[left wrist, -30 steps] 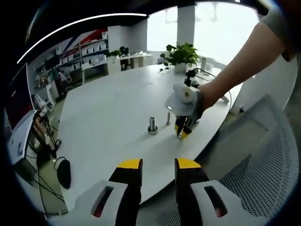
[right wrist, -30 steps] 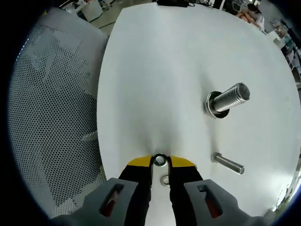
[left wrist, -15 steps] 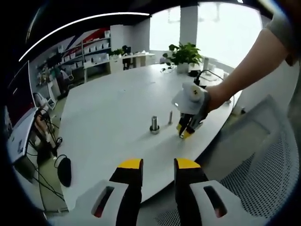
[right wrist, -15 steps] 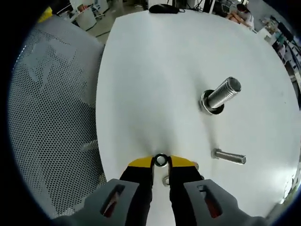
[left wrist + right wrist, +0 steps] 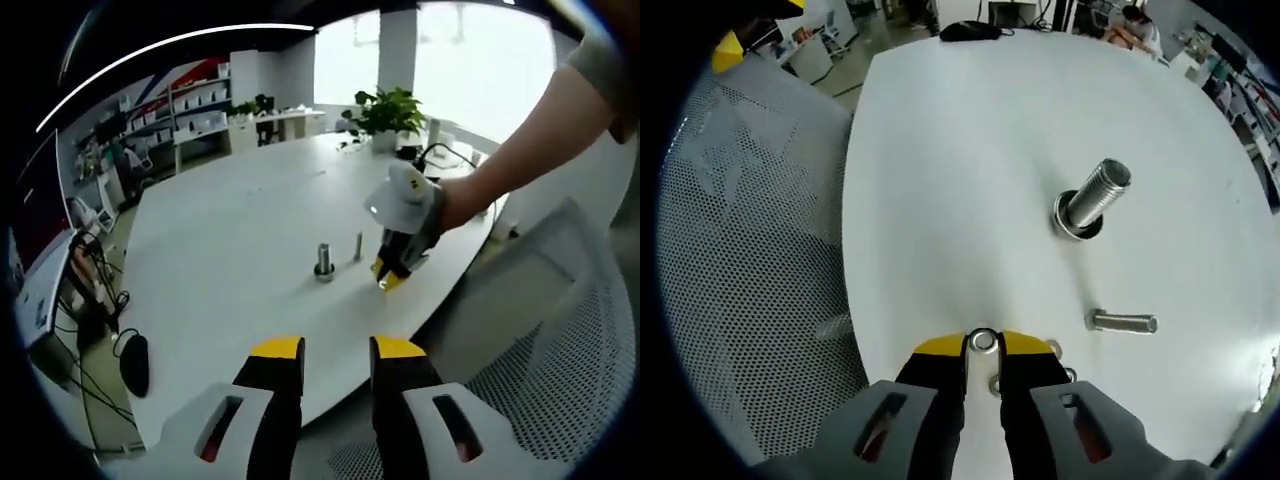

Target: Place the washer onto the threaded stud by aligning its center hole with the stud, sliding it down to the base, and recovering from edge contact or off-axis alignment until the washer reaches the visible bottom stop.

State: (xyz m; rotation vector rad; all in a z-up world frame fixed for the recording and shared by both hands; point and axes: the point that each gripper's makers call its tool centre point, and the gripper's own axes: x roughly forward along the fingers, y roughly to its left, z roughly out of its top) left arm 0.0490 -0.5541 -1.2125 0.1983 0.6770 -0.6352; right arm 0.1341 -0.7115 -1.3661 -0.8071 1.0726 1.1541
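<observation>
A small metal washer (image 5: pixel 983 340) is pinched edge-on between the yellow tips of my right gripper (image 5: pixel 983 352), which is shut on it a little above the white table (image 5: pixel 960 170). The thick threaded stud (image 5: pixel 1098 195) stands upright on its flange well ahead and to the right, apart from the washer. In the left gripper view the same stud (image 5: pixel 323 260) stands left of the right gripper (image 5: pixel 390 277), which a hand holds pointing down. My left gripper (image 5: pixel 337 350) hangs open off the table's near edge, with nothing between its fingers.
A thin bolt (image 5: pixel 1122 322) stands between the stud and my right gripper; small loose washers (image 5: pixel 1053 350) lie beside the jaws. A white mesh chair (image 5: pixel 740 250) borders the table edge. A black mouse (image 5: pixel 133 362) and a potted plant (image 5: pixel 385 112) sit farther off.
The right gripper has drawn back a little with the washer held, so the stud looks smaller and farther. The left gripper has stayed put and open.
</observation>
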